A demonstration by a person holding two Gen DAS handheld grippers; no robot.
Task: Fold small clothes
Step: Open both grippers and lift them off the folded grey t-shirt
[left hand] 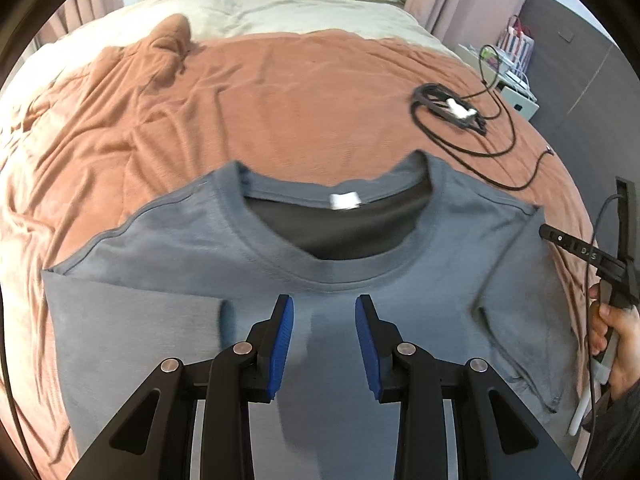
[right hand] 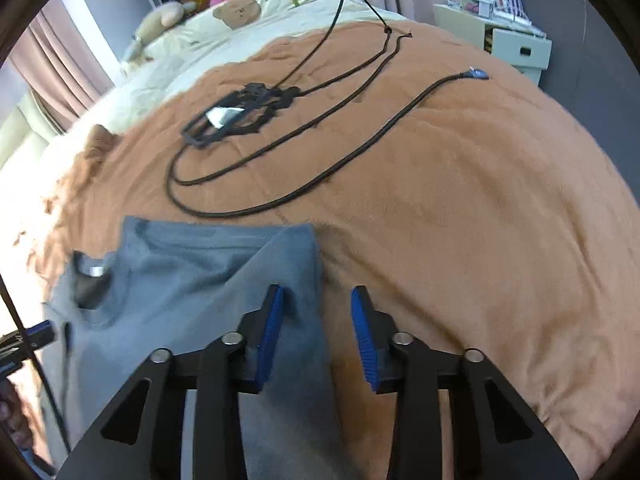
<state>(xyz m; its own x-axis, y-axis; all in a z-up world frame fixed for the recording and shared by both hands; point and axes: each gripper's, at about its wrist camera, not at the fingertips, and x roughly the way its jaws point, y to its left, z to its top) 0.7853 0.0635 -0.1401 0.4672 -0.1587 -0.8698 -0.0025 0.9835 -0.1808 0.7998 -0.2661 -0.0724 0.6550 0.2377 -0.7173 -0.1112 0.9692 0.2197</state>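
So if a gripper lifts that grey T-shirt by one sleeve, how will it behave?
The grey T-shirt would probably drape and sag: it lies limp, its sleeve already folded flat over the body. It looks thin, so likely light. The fuzzy brown blanket beneath may drag on it, so pushing would likely bunch it.

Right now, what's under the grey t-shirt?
The grey t-shirt lies flat on the brown blanket, which shows all around it. Whatever is beneath the shirt itself is covered.

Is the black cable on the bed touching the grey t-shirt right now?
Apart. The right wrist view shows bare brown blanket between the black cable and the grey t-shirt.
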